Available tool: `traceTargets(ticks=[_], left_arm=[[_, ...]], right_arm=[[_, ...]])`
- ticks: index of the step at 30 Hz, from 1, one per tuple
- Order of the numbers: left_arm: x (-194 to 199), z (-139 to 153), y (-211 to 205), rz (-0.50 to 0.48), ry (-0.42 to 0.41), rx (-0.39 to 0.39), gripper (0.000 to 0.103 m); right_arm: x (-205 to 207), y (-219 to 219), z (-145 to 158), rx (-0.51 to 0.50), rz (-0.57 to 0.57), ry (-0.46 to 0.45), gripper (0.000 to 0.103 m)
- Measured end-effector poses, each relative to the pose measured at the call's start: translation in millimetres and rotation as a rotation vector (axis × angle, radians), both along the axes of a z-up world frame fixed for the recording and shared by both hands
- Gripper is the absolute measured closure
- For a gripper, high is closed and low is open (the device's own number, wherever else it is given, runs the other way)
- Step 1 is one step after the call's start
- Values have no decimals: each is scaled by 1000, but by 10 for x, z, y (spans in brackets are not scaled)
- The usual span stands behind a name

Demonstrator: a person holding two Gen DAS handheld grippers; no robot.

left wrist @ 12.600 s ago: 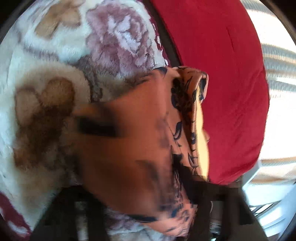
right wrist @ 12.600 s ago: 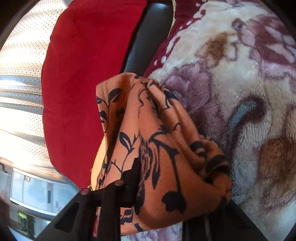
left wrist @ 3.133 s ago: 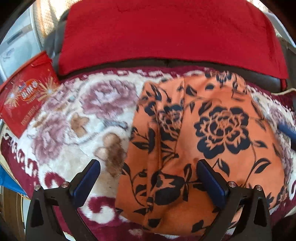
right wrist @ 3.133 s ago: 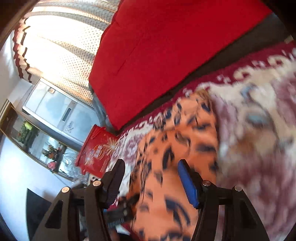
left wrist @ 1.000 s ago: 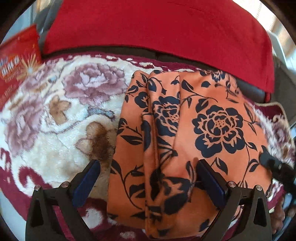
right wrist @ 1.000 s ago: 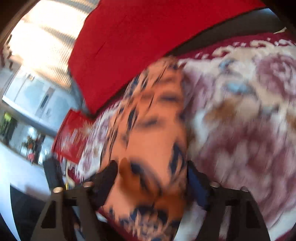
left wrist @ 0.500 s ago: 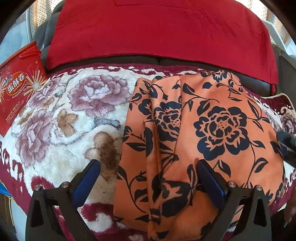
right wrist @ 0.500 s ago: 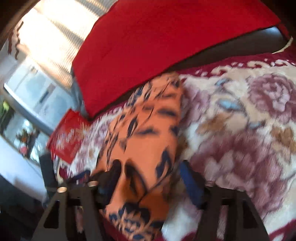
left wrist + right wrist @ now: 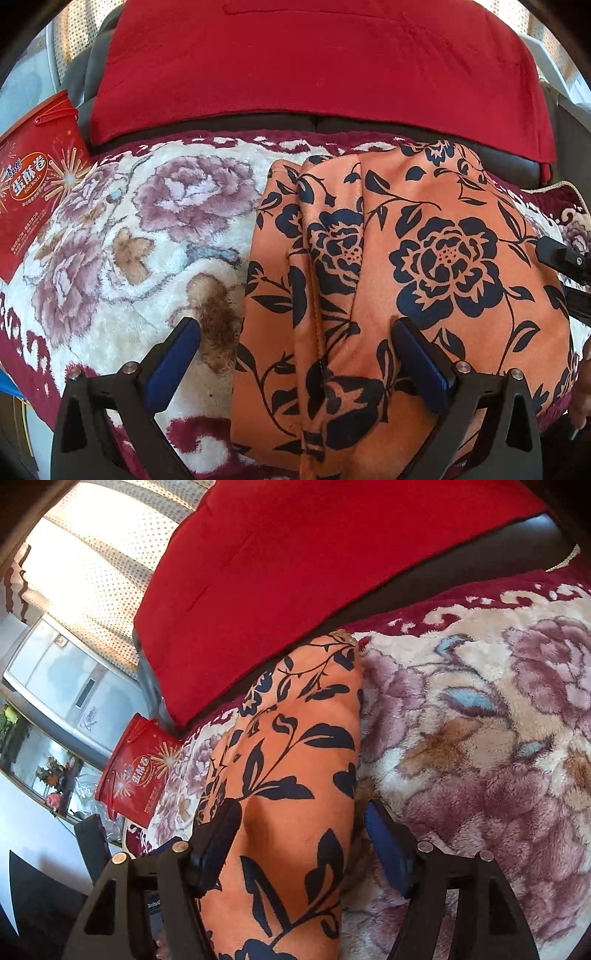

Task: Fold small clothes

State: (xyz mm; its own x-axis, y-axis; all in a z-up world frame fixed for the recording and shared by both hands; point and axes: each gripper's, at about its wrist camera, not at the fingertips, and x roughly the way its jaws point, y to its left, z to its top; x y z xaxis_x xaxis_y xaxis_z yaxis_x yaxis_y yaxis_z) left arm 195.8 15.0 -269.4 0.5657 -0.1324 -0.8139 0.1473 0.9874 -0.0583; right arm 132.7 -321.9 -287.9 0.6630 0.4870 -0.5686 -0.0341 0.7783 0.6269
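An orange garment [image 9: 424, 258] with dark blue flowers lies folded lengthwise on a plush floral blanket [image 9: 129, 240]. My left gripper [image 9: 295, 354] hovers open over the garment's near left part; one blue pad is above the blanket and the other above the cloth. At the right edge of the left wrist view, part of my right gripper [image 9: 565, 258] shows beside the garment. In the right wrist view the garment [image 9: 295, 757] runs away between the jaws of my right gripper [image 9: 303, 838]. That gripper is open, and its pads stand along the cloth's near end without pinching it.
A big red cushion [image 9: 314, 62] leans on the dark sofa back behind the blanket [image 9: 480, 738]. A red gift box [image 9: 29, 184] stands at the blanket's left end. A person's hand [image 9: 583, 387] shows at the right edge. Curtains and a window are behind.
The right wrist view has steadied from a blur and drawn back slightly, and the garment now lies flat between the jaws. The left gripper stays open in the same place.
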Motion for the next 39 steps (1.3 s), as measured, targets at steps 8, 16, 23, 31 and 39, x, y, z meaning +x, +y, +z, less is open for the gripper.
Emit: traceTargets(ticks=[8, 16, 23, 31, 39], left_arm=[[95, -47, 91, -27, 92, -124, 0], [293, -376, 900, 126, 299, -647, 0], [240, -439, 906, 57, 319, -769, 1], [167, -231, 482, -52, 207, -634, 48], [51, -40, 128, -185, 146, -575, 44]], right_arm=[[-23, -72, -22, 23, -27, 3, 29], [-48, -168, -51, 84, -31, 1, 29], [67, -2, -259, 141, 51, 75, 30], [-88, 224, -52, -38, 56, -65, 63], [-324, -52, 149, -60, -40, -154, 66]])
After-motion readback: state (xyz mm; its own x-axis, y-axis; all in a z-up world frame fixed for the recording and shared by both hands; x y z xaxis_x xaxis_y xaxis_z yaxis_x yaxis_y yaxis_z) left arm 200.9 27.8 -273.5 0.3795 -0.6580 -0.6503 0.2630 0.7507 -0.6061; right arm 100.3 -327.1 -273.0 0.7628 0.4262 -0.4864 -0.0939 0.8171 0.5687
